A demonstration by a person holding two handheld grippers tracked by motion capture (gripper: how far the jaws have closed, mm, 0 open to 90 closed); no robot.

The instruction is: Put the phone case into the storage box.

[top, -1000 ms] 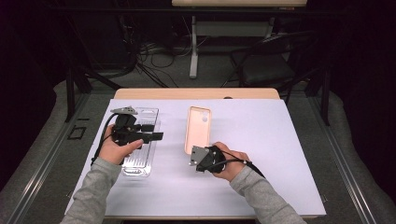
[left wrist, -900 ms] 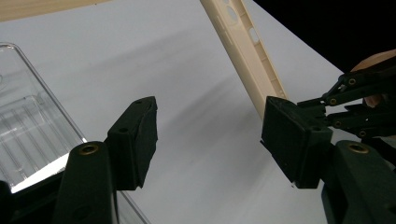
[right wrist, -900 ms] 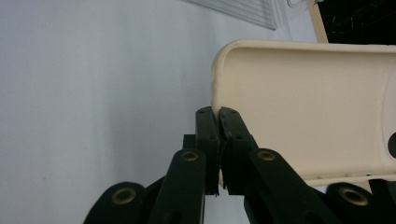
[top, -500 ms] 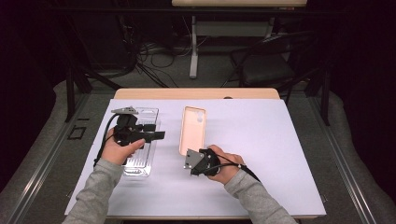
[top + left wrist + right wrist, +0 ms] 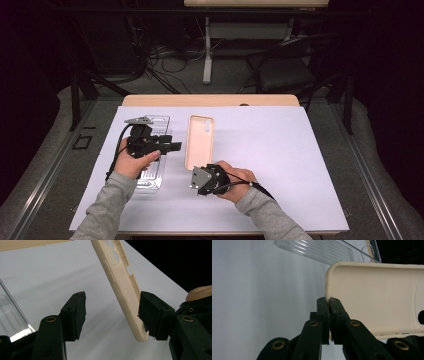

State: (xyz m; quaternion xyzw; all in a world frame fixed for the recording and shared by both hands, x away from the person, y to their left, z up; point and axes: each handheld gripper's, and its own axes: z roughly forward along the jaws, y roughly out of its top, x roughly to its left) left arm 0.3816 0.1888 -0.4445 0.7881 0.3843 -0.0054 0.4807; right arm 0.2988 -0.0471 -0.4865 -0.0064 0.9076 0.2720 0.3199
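Nearest the person, the right claw [image 5: 196, 175] has its jaws pressed together on the near short edge of the cream phone case [image 5: 200, 142], pinching the rim at the case's corner; in the right gripper view the two black jaws meet with only the thin wall of the case [image 5: 372, 297] between them. The case lies open side up on the white tabletop [image 5: 280, 165], stretching away from that claw toward the far edge, its camera cut-out at the far end.

To the left of the case, the left claw [image 5: 172, 146] points across at the case's long side. Its jaws stand spread and have just been closing a little; in the left gripper view the case's near corner [image 5: 125, 290] sits just against one pad while the other pad [image 5: 75, 312] is well apart from it. Under and beyond the left hand [image 5: 132, 162] lies a clear plastic tray [image 5: 152, 177], just beside the case.
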